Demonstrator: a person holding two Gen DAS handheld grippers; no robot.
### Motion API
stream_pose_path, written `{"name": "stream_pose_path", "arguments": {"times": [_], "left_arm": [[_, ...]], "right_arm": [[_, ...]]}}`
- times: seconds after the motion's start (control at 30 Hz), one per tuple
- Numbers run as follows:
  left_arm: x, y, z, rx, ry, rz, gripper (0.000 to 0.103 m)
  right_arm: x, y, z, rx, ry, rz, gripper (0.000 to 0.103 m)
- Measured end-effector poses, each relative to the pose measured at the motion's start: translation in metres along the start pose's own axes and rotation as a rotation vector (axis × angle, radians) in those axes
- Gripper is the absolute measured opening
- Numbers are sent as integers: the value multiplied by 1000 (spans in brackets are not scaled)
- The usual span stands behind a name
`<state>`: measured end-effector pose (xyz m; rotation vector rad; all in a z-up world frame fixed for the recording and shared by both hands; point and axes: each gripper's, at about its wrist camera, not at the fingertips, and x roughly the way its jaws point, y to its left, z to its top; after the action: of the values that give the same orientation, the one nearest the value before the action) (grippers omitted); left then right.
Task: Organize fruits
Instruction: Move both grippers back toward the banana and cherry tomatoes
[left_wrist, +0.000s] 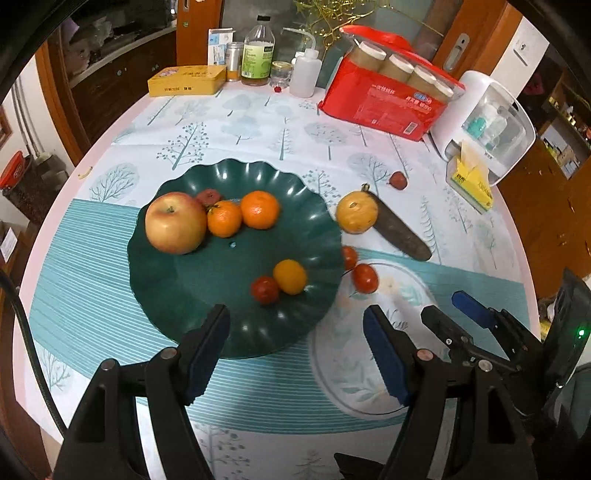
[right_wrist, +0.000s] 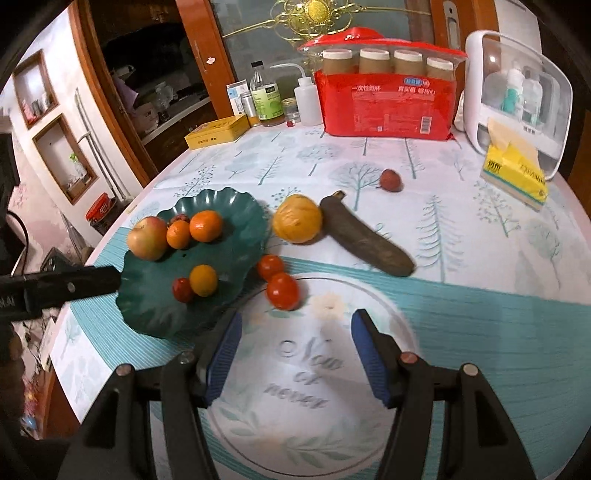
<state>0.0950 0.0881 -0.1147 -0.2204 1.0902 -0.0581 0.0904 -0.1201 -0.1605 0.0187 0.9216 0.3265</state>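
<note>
Green plate (left_wrist: 236, 332): six fruits in | tabletop: tomatoes (right_wrist: 282, 291), yellow fruit (right_wrist: 297, 218) left | both jaws open, empty

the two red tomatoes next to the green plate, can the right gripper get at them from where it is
Probably yes. The right gripper is open and empty, and the tomatoes lie just ahead with bare cloth between; the green plate sits close on one side.

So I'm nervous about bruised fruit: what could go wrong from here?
1. The two tomatoes sit against the green plate's rim, so a claw reaching for one may nudge the other or the plate.
2. The yellow round fruit touches the dark cucumber; lifting either could set the round one rolling.
</note>
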Motion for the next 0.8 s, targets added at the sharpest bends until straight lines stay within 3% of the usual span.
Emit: {"name": "stream_pose_path", "arguments": {"times": [0.33,0.8], "left_arm": [[11,-38,7,-59,27,30,73],[43,-73,31,-153,105,106,73]], "right_arm": [[-3,-40,32,-99,-36,31,62],[24,-57,71,-310,-61,87,62]]}}
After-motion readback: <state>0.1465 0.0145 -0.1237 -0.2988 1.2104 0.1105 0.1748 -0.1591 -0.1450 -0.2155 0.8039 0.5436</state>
